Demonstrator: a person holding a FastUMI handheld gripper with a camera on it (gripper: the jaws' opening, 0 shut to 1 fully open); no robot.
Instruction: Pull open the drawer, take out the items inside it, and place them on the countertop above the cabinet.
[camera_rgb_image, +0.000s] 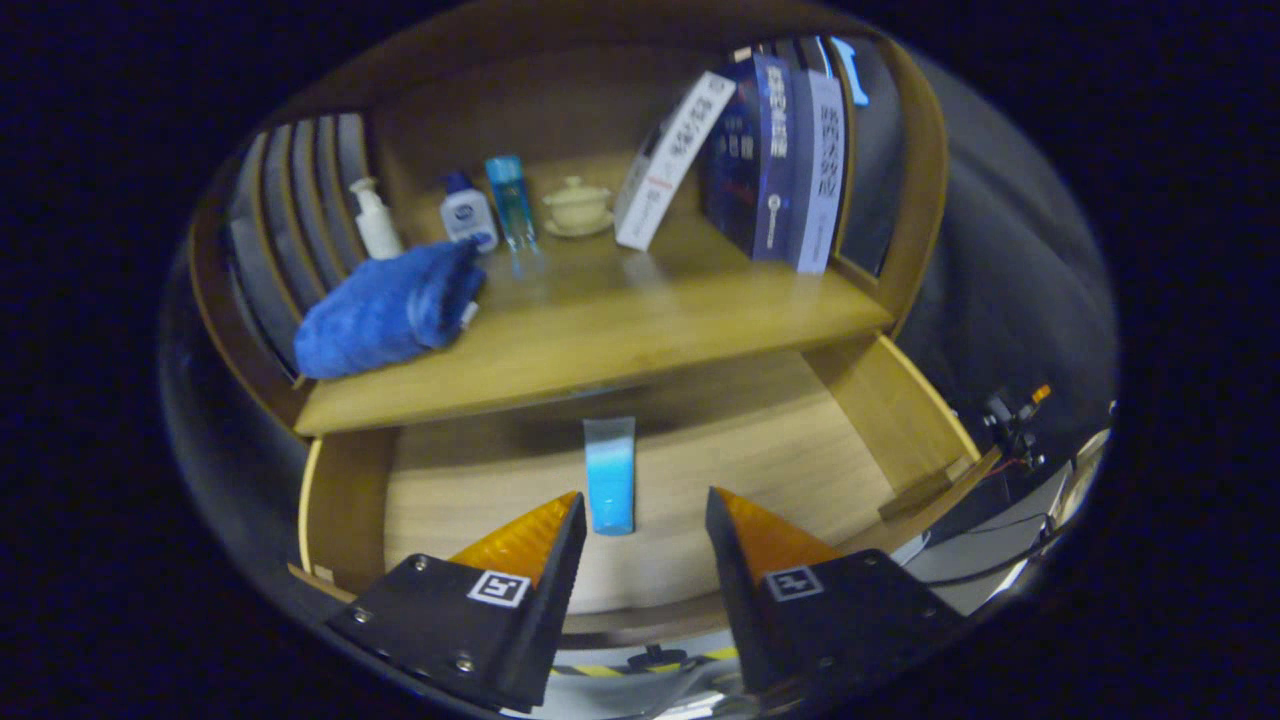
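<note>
blue tube (610, 476) in open drawer (480, 490) — just ahead of gripper (645, 515) — fingers apart, empty.

We see the drawer (480, 490) open; bare floor flanks the blue tube (610, 475) ahead of the parted gripper (645, 515).

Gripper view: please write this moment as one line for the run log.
drawer: open | tube: lying in drawer, just ahead of fingers | gripper: open, above drawer | towel: on countertop
</note>
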